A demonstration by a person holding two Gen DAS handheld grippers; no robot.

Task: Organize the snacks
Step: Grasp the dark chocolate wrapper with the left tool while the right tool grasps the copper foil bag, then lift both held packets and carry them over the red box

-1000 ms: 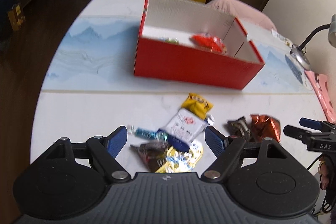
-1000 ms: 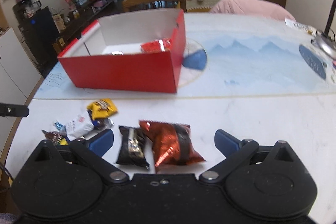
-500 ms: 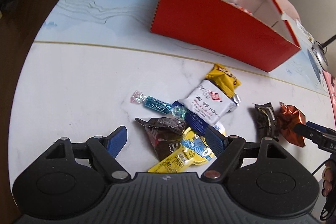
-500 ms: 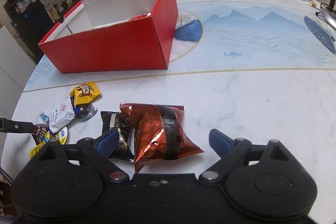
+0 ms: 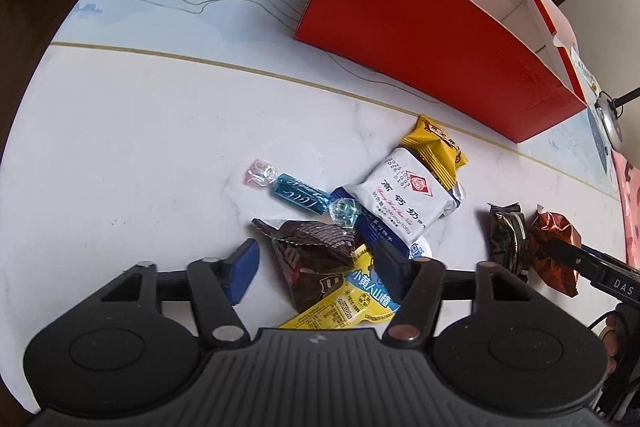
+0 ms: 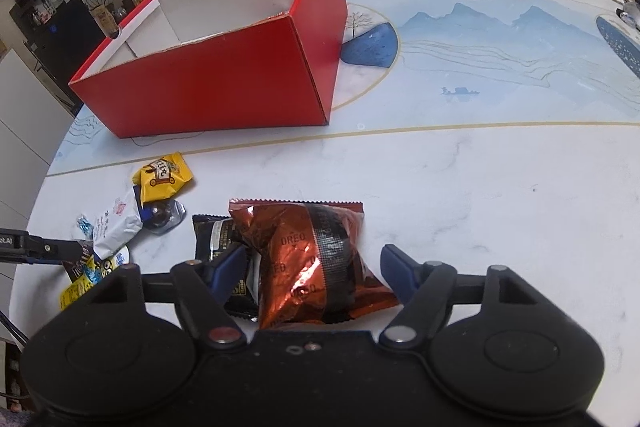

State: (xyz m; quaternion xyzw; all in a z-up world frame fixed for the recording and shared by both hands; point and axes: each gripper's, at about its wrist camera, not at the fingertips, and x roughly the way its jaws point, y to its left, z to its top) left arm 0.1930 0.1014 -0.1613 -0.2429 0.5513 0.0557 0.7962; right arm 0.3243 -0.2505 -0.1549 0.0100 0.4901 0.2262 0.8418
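Two close downward wrist views, shared red box (image 5: 432, 39) and snacks (image 6: 304, 251)

A marble-look table (image 6: 480, 207) carries a red box (image 6: 224, 95) and scattered snack packets (image 5: 404, 199).

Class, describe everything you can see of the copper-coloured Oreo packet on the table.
The Oreo packet is a shiny, crinkled copper foil pouch with a dark band across it and a crimped top edge. It lies flat on the white marble table, overlapping a black snack packet on its left. The right tongs have been closing around it; their blue pads are not yet clearly pressing.
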